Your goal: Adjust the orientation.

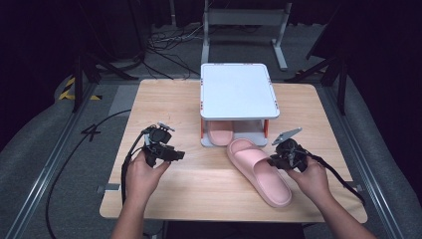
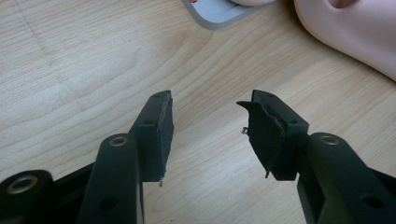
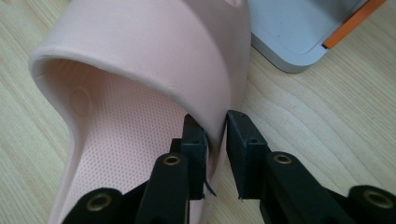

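Pink slipper (image 1: 259,172) lies on the table (image 1: 199,184) just in front of the white rack (image 1: 238,89), and the right gripper (image 3: 215,140) pinches its strap edge. Left gripper (image 2: 210,135), jaws spread wide, holds nothing, left of the rack. A second slipper (image 1: 219,134) sits under the rack.

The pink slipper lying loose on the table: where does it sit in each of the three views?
High view: pink slipper lies right of centre, before the grey rack.
Left gripper view: its edge fills the top right corner.
Right gripper view: it spans the upper left, its side wall between the right gripper jaws.
Shared landmark: the rack's grey base corner.
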The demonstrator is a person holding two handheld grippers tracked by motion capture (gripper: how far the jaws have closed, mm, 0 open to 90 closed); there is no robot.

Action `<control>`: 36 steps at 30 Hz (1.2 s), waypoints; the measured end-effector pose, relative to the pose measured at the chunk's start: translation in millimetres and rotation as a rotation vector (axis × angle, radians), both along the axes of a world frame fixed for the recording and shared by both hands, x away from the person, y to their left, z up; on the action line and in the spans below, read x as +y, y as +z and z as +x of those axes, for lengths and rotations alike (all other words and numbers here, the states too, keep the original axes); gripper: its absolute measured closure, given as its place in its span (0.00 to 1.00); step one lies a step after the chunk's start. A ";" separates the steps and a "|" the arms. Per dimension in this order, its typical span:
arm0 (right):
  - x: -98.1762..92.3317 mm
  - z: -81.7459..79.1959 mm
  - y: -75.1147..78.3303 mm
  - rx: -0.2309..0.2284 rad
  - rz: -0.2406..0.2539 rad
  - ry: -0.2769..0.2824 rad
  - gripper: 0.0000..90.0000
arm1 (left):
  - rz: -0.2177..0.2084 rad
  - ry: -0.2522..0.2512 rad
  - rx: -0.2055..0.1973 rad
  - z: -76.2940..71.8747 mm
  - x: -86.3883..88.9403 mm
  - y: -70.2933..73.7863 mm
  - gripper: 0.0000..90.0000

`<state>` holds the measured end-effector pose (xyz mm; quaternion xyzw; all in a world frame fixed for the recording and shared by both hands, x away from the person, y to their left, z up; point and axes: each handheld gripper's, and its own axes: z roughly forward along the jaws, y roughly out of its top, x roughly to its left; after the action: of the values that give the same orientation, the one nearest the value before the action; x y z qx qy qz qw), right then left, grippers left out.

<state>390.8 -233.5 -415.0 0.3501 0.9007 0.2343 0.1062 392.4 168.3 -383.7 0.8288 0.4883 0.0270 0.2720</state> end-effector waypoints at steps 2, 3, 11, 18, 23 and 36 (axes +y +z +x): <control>-0.6 -3.2 2.7 -0.009 0.011 -0.008 0.88 | 0.003 0.005 0.005 1.0 0.4 -1.3 0.56; -2.4 -4.6 5.1 -0.017 0.013 -0.025 0.89 | 0.006 0.008 0.006 1.3 0.3 -1.8 0.56; -17.1 -2.2 22.9 -0.064 0.070 -0.124 0.93 | 0.021 0.023 0.006 -2.1 5.0 -3.1 0.56; -14.3 24.8 29.6 -0.125 0.060 -0.266 0.92 | 0.049 0.065 0.004 -8.7 24.4 -4.4 0.56; -2.0 41.1 22.6 -0.105 0.092 -0.303 0.92 | 0.045 0.104 0.008 -10.8 35.7 -8.0 0.56; 11.7 50.9 13.9 -0.163 0.085 -0.441 0.90 | 0.035 0.085 0.009 -5.2 34.2 -7.4 0.56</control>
<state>441.7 -221.9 -401.1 0.5223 0.7804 0.2706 0.2121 387.3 202.5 -391.1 0.8120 0.5237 0.0431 0.2540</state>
